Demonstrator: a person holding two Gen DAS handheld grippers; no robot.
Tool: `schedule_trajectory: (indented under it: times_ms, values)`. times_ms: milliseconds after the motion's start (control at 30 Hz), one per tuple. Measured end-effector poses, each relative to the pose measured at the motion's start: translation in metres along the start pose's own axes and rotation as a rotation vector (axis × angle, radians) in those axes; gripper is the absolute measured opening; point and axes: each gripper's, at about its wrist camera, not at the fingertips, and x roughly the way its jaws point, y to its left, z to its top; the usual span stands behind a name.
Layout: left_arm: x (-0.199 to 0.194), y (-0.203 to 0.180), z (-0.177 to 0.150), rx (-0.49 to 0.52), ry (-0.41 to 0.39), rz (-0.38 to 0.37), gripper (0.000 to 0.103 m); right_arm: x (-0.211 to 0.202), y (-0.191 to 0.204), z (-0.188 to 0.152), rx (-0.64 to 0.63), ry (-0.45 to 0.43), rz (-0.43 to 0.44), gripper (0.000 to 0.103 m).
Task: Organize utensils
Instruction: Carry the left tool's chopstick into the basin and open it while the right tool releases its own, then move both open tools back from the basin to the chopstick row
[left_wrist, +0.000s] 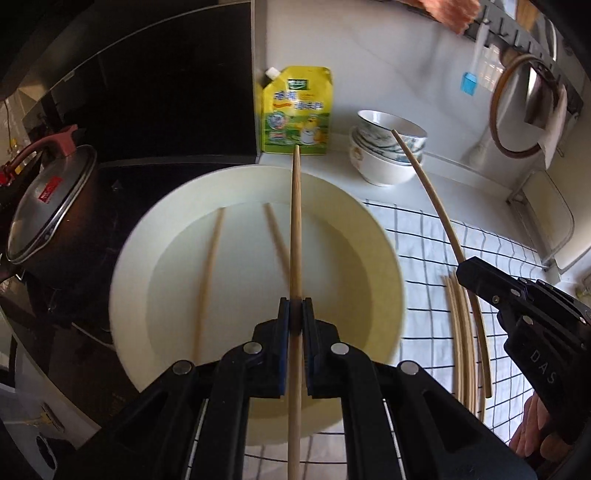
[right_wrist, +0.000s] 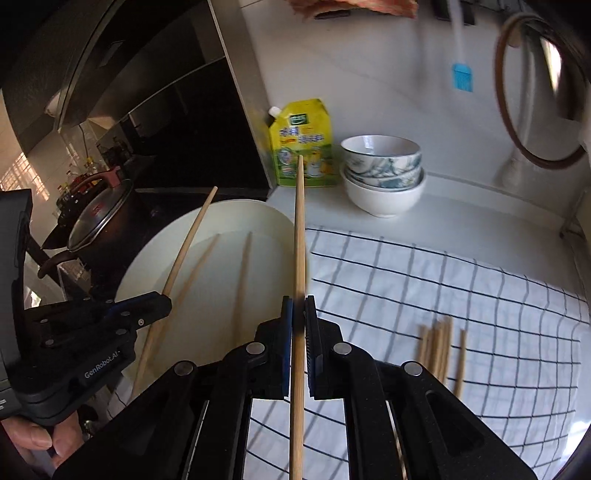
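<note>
The left gripper (left_wrist: 295, 308) has its jaws clamped on a wooden chopstick (left_wrist: 295, 236), held above a wide white plate (left_wrist: 129, 266) where two more chopsticks (left_wrist: 208, 273) lie apart. To its right, the right gripper (right_wrist: 298, 308) pinches a second chopstick (right_wrist: 300, 236) between closed jaws, over the edge of a white cloth with a black grid (right_wrist: 424, 280) spread on the tabletop (right_wrist: 461, 206). A bundle of chopsticks (right_wrist: 439, 347) rests on that cloth, lying side by side. Behind stand stacked bowls (right_wrist: 382, 173) and a yellow-green pouch (right_wrist: 301, 144) against the wall; a lidded pot (left_wrist: 48, 206) sits left of the plate.
</note>
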Motion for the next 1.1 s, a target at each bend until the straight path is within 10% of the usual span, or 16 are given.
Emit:
schedule_trajectory:
  times_ms: [300, 833, 1100]
  values:
    - [0.036, 0.07, 0.02, -0.051, 0.033, 0.037, 0.008, 0.069, 0.059, 0.026, -0.015, 0.077, 0.057, 0.006]
    - [0.097, 0.08, 0.011, -0.023, 0.154, -0.017, 0.008, 0.132, 0.064, 0.002, 0.039, 0.232, -0.018, 0.007]
    - [0.084, 0.087, 0.007, -0.052, 0.13, 0.004, 0.06, 0.121, 0.063, 0.004, 0.037, 0.194, -0.043, 0.012]
